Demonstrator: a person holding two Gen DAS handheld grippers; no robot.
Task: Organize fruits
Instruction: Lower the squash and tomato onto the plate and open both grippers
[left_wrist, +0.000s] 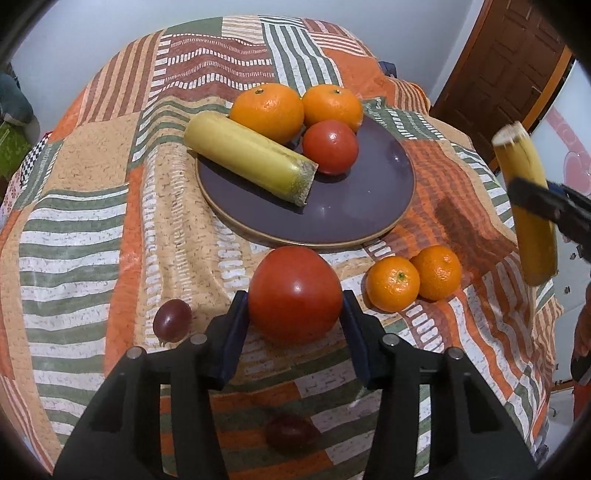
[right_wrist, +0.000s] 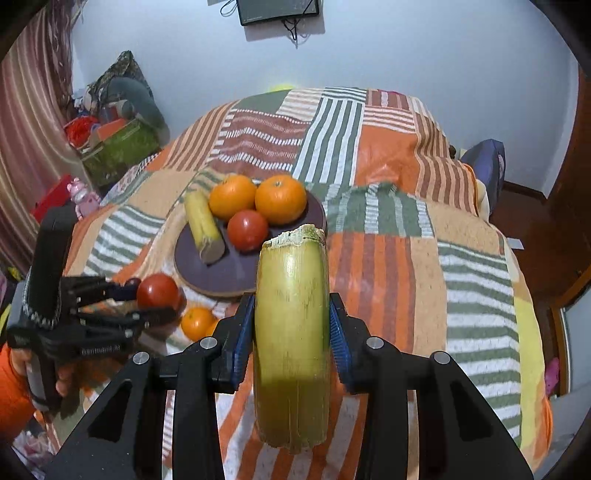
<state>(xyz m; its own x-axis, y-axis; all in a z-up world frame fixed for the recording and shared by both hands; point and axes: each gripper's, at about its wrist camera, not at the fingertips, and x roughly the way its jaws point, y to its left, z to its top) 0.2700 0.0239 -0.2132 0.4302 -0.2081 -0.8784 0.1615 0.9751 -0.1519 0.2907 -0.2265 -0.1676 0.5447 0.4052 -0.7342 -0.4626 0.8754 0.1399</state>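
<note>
While each hand-held gripper (left_wrist: 295, 306) (right_wrist: 291, 325) grips one fruit, plate (left_wrist: 362, 206) holds four, two mandarins (left_wrist: 393, 283) beside.

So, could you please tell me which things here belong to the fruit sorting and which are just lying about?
Job: plate with two oranges, a tomato and a banana piece; tomato in left gripper; banana piece in right gripper; two mandarins; two grapes.

Lying about: boxes, pink toy, wall screen.

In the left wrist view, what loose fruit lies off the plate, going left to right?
Red grape → large tomato between the left gripper fingers → two small mandarins touching → banana piece held in the right gripper.
</note>
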